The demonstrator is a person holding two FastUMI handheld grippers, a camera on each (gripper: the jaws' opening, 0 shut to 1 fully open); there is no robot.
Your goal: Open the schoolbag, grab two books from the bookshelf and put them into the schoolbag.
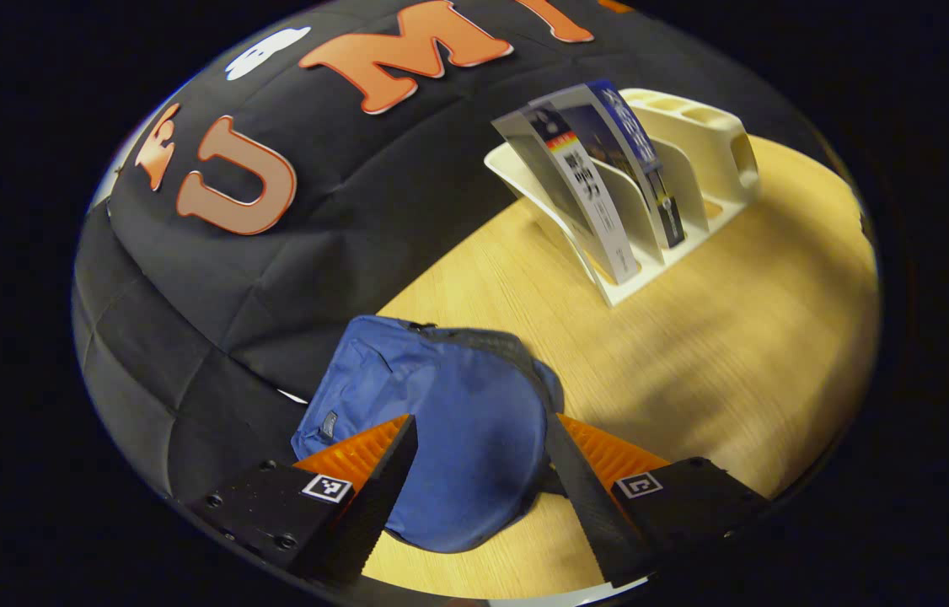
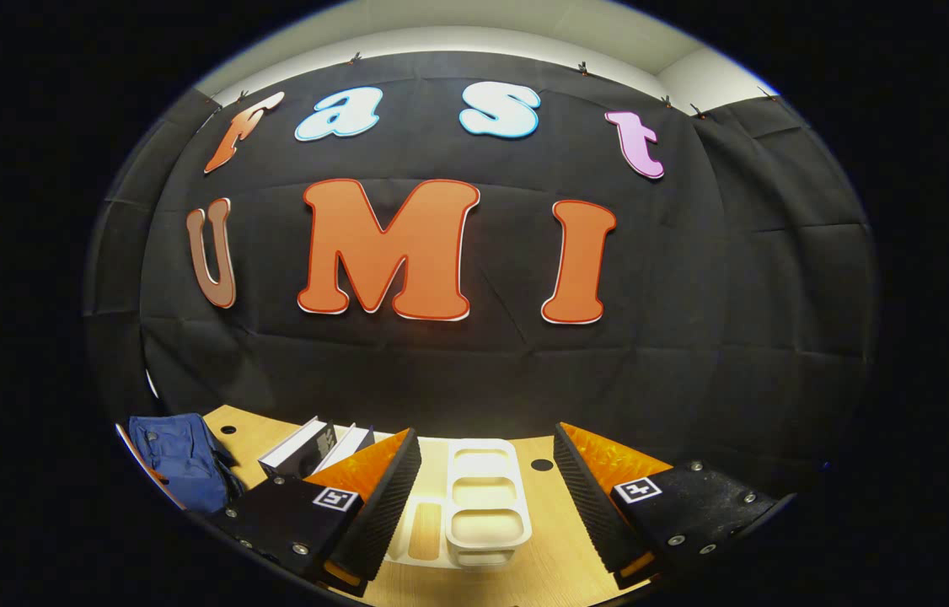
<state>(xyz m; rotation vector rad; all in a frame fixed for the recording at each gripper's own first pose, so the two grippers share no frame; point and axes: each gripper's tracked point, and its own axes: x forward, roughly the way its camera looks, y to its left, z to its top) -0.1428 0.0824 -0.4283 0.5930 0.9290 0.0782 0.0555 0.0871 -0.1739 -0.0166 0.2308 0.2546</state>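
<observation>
Our left tool [image 1: 479,472] hangs wide apart over the blue schoolbag [image 1: 449,430] lying on the wooden bench [image 1: 736,337], grasping nothing, while our right tool [image 2: 487,497] also gapes over the white bookshelf [image 2: 483,497], where two books [image 1: 601,177] lean in their slots.

Lit evenly from overhead, moderately bright. Cast soft, broad shadows across the bench [image 1: 694,354] beside the bookshelf [image 1: 694,160], and a darker one under the schoolbag [image 1: 449,438]. Bent straight lines strongly toward the rims of both views. Stayed sharp in the middle, slightly soft at the edges. Caught mild glare on the books [image 1: 601,177].
</observation>
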